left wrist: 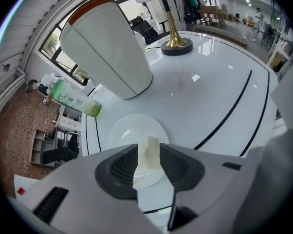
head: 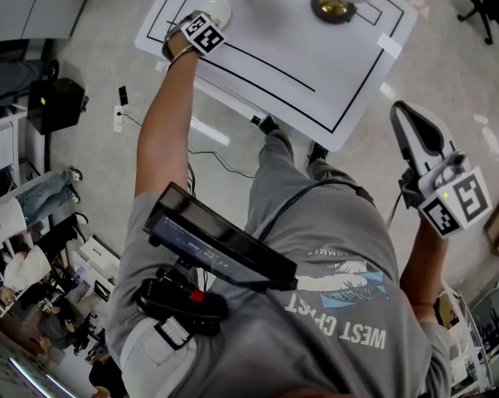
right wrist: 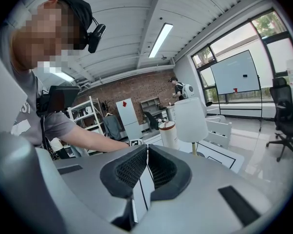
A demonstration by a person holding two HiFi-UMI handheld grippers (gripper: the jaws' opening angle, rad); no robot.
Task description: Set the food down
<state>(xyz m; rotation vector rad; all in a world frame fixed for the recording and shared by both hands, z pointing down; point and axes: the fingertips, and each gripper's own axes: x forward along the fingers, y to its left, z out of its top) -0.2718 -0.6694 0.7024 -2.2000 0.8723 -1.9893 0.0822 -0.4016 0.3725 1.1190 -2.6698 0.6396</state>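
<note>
A pale, stick-shaped piece of food (left wrist: 152,152) stands upright between the jaws of my left gripper (left wrist: 149,167), which is shut on it. It hangs just over a small white plate (left wrist: 132,130) on the white table (left wrist: 210,96). In the head view the left gripper (head: 201,31) reaches over the table's left corner beside the plate (head: 219,7). My right gripper (head: 409,116) is held off to the right of the table, away from it. Seen in its own view, the right gripper (right wrist: 146,165) has its jaws pressed together with nothing between them.
A tall white container with an orange rim (left wrist: 107,48) stands behind the plate. A lamp with a gold and black base (left wrist: 174,45) is farther back. A green bottle (left wrist: 73,99) lies at the table's left edge. Black lines (head: 266,65) mark the tabletop.
</note>
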